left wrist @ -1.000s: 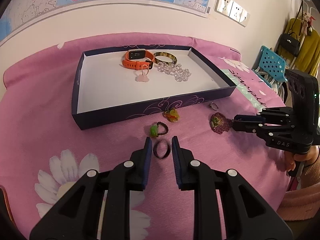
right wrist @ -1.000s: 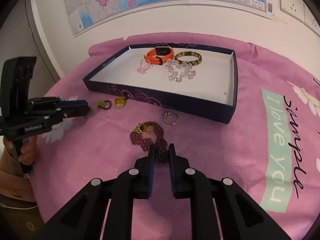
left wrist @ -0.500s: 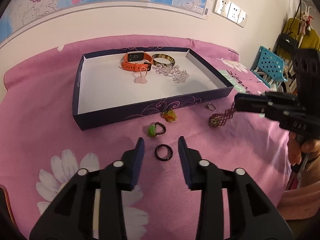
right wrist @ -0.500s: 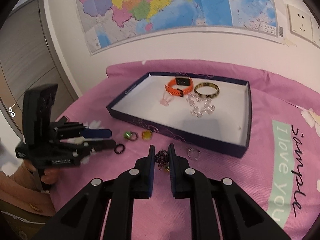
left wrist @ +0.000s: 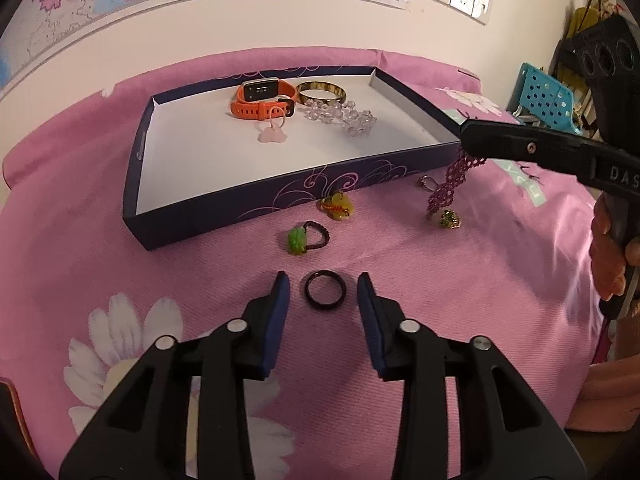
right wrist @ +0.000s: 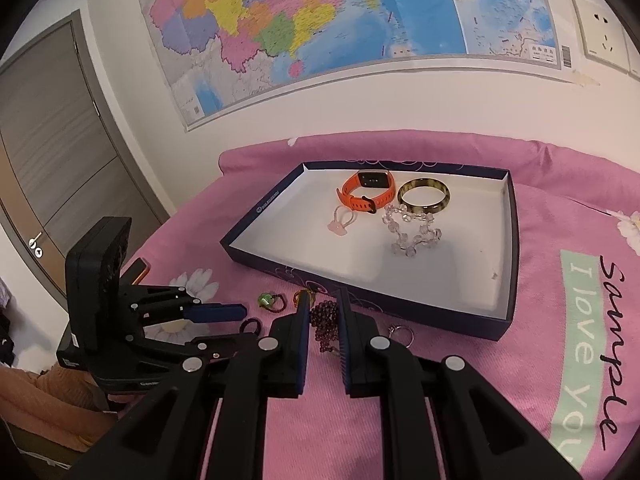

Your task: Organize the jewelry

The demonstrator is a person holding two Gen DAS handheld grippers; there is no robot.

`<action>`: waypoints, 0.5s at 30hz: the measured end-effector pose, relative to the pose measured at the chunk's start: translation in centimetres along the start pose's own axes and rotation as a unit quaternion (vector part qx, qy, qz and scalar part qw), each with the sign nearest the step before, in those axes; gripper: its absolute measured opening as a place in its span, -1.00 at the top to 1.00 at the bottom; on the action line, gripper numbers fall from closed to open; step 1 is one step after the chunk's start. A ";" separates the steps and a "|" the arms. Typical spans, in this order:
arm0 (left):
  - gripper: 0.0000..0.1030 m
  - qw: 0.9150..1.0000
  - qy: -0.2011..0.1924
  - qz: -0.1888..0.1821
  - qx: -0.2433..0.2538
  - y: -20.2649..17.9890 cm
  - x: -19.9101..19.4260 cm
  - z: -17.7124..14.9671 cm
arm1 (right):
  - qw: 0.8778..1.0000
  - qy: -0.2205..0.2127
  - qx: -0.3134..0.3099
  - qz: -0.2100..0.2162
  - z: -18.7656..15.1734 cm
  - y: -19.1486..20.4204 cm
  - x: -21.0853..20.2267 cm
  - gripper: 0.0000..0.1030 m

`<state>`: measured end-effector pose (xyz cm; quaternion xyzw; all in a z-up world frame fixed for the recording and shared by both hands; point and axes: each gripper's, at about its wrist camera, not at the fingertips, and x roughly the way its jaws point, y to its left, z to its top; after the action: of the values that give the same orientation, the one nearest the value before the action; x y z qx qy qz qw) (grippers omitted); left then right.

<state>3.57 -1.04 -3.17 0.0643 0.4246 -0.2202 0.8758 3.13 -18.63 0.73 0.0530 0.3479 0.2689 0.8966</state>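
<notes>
1. Cloth (left wrist: 100, 240): pink, flower-printed, covers the work surface.
2. Tray (left wrist: 224, 216): dark-walled, white inside, lies on the cloth near the wall. It holds an orange watch (left wrist: 262, 100), a bangle (left wrist: 320, 92), a clear bead bracelet (left wrist: 344, 118) and a pink charm ring (left wrist: 274, 130), all grouped at its far end.
3. Left gripper (left wrist: 323, 292): jaws apart and closing, one finger on each side of the black ring (left wrist: 324, 289). The pads do not touch the ring, which lies flat on the cloth.
4. Right gripper (right wrist: 324, 320): clamped on the purple bead chain (left wrist: 450, 182). The chain hangs from its tips; the lower end, with a gold-green ornament, rests on the cloth just outside the tray's near wall.
5. Loose items on the cloth between tray and grippers: green ring (left wrist: 306, 238), yellow ring (left wrist: 336, 206), silver ring (right wrist: 400, 332).
</notes>
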 end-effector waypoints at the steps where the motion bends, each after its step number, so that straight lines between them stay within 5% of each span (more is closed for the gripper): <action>1: 0.52 1.000 0.001 0.008 0.002 -0.1 0.0 0.0 | 1.000 0.000 0.001 0.000 0.0 0.0 0.0 0.77; 15: 0.56 1.000 -0.027 -0.005 -0.008 -0.1 -1.9 1.2 | 1.000 -0.010 -0.003 -0.002 1.1 -0.5 -0.8 0.77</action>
<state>3.34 -0.83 -0.99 0.0495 0.4029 -0.2228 0.8863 3.54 -19.35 1.91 0.0524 0.3386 0.2680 0.9004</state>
